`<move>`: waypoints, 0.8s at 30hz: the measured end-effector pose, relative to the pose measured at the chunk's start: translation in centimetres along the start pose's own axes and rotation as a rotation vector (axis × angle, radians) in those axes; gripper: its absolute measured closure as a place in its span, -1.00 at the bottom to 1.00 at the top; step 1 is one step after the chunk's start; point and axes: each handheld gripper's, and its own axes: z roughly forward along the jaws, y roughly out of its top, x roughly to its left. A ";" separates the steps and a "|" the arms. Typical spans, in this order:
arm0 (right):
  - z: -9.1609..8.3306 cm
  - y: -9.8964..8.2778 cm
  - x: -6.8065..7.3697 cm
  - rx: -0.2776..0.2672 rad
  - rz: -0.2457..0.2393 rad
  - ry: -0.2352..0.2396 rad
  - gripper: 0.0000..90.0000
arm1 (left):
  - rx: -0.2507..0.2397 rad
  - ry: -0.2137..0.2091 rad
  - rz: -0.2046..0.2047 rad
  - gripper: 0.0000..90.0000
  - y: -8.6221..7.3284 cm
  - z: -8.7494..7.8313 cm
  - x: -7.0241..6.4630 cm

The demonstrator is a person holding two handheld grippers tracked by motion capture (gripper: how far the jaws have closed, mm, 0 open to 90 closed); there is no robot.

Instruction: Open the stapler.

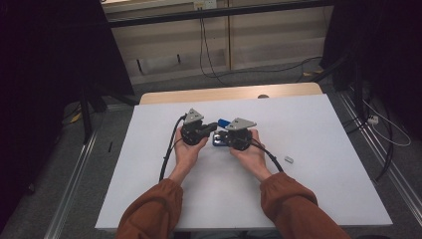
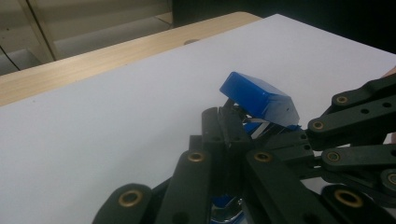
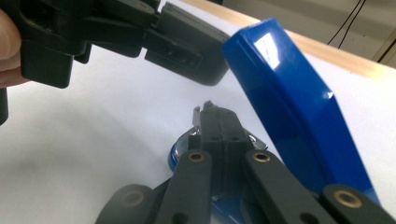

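Black plastic jaws of the left hand-held gripper (image 2: 224, 126) stand pressed together, their tips beside the metal under the raised lid of the glossy blue plastic stapler (image 2: 259, 99); whether they pinch it cannot be told. The right hand-held gripper (image 3: 219, 122) is likewise closed, its tips just beside the stapler's metal base, whether it clamps anything cannot be told. From above, the stapler lies between the two hand-held grippers near the middle of the white worktop (image 1: 308, 129). A small pale grey block (image 1: 289, 160) lies well to the right of the stapler.
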 end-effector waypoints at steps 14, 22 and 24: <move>0.5 0.2 -0.1 -0.015 0.006 -0.035 1.00 | -0.005 0.004 -0.005 1.00 -0.1 0.1 0.1; 0.5 0.2 0.1 -0.015 0.000 -0.059 1.00 | 0.022 0.024 -0.024 1.00 -0.5 0.4 0.3; 0.5 0.2 0.1 -0.011 -0.003 -0.063 1.00 | 0.032 0.020 -0.020 1.00 -0.7 0.5 0.3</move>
